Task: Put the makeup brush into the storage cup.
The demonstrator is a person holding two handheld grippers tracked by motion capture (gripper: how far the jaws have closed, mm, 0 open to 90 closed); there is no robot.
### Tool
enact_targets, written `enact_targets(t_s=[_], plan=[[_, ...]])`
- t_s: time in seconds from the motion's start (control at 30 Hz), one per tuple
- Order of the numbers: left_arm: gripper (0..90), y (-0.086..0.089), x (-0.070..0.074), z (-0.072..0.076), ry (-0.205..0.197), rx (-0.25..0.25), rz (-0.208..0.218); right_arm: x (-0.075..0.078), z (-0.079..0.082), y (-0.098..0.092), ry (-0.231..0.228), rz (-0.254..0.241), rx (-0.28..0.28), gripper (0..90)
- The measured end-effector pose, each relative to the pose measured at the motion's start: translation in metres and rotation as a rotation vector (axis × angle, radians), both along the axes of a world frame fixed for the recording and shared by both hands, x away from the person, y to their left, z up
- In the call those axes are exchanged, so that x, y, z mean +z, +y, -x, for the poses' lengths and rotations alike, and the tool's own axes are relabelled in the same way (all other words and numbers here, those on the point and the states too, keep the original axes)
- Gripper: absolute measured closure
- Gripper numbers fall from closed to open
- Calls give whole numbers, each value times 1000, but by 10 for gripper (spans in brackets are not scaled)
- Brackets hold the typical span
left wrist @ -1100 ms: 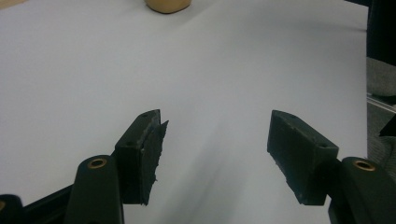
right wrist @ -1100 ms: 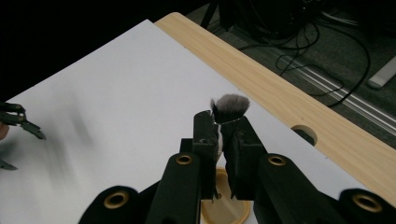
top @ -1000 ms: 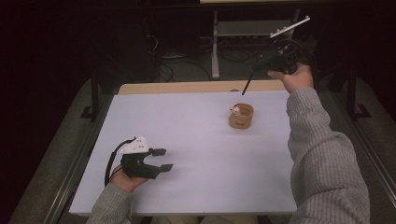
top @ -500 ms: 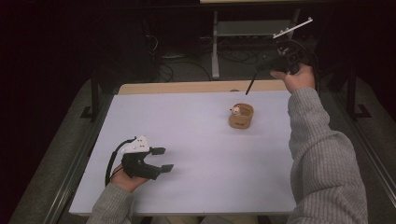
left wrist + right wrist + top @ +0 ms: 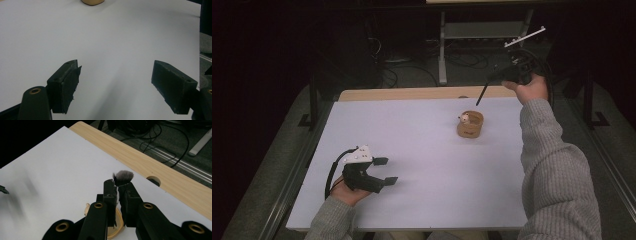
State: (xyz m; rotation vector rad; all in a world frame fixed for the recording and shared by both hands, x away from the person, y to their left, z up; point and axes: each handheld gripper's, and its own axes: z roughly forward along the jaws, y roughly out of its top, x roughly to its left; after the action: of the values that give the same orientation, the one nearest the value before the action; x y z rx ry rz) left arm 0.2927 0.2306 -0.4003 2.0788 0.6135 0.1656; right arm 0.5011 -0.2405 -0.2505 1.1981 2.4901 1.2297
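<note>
Brush (image 5: 123, 177): clamped in right gripper (image 5: 117, 192), raised above wooden cup (image 5: 470, 125) at table (image 5: 422, 150) far right; lower bristles slowly, centred. Left gripper (image 5: 384, 171) jaws just been opening, nothing betw them

Ahead of the left gripper (image 5: 386, 171), a wide stretch of bare white table (image 5: 422, 150) is being left open; its jaws have just been opening, and nothing is being held between them. Far ahead of it and a little to its right, the only obstacle on the surface is being formed by the small wooden holder (image 5: 470, 124). That holder is being kept just below the right gripper (image 5: 118, 192), which is being held shut on a brush (image 5: 123, 177). Beyond the right gripper, the wooden table edge (image 5: 140, 157) is bounding the surface.
</note>
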Motion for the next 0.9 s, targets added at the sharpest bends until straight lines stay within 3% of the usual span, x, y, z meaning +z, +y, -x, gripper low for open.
enact_targets(t_s=[0.9], plan=[[198, 0, 0, 0, -3, 13, 7, -30, 8, -4, 22, -26, -14, 819]])
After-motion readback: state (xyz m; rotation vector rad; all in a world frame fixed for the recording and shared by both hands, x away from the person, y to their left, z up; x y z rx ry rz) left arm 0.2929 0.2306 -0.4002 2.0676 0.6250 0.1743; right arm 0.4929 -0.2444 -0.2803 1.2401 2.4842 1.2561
